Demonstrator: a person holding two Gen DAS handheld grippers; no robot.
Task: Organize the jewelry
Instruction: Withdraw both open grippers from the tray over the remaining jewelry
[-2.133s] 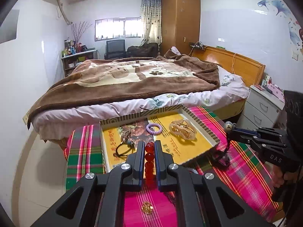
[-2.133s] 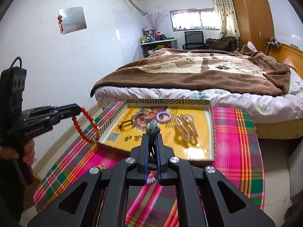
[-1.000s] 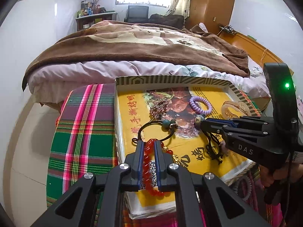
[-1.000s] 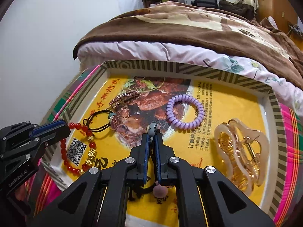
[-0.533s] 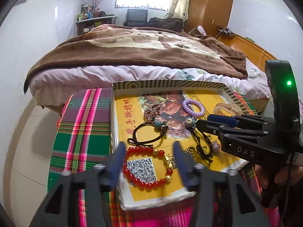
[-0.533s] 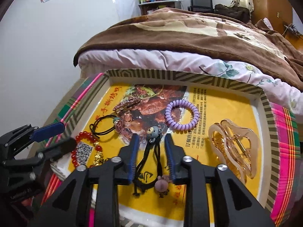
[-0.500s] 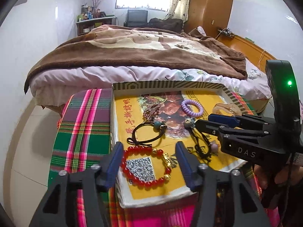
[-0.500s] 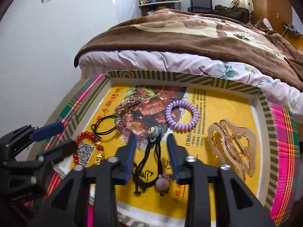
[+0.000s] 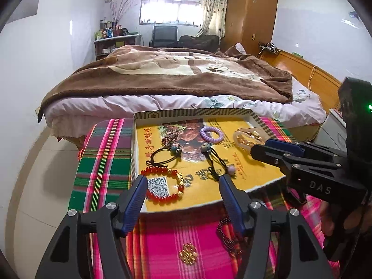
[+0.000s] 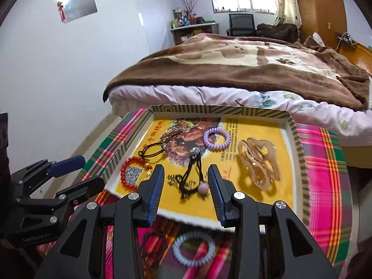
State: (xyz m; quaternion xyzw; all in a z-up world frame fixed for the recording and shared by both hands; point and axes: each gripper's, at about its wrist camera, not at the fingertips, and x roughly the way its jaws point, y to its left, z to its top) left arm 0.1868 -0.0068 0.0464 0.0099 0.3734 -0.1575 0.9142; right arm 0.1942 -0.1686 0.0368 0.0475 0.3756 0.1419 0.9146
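A yellow-lined tray [image 9: 137, 153] [image 10: 294, 139] lies on a plaid cloth. In it lie a red bead bracelet [image 9: 162, 187] [image 10: 130, 172], a black hair tie with a bear charm [image 9: 212, 160] [image 10: 194, 174], another black hair tie [image 9: 162, 155] [image 10: 151, 151], a purple coil tie [image 9: 211, 134] [image 10: 216, 138], a clear claw clip [image 9: 246, 138] [image 10: 259, 162] and a brown clip [image 9: 171, 137]. My left gripper [image 9: 183, 187] is open and empty just before the red bracelet. My right gripper [image 10: 186, 181] is open and empty around the near end of the bear tie.
On the cloth in front of the tray lie a small gold piece [image 9: 187, 254], a dark bead string [image 9: 229, 237] [image 10: 153, 244] and a pale blue coil tie [image 10: 194, 247]. A bed [image 9: 174, 79] stands right behind the table. A white nightstand [image 9: 332, 127] is at right.
Both grippers opened and drew back toward me. The red bracelet and the bear hair tie were let go and now lie in the tray.
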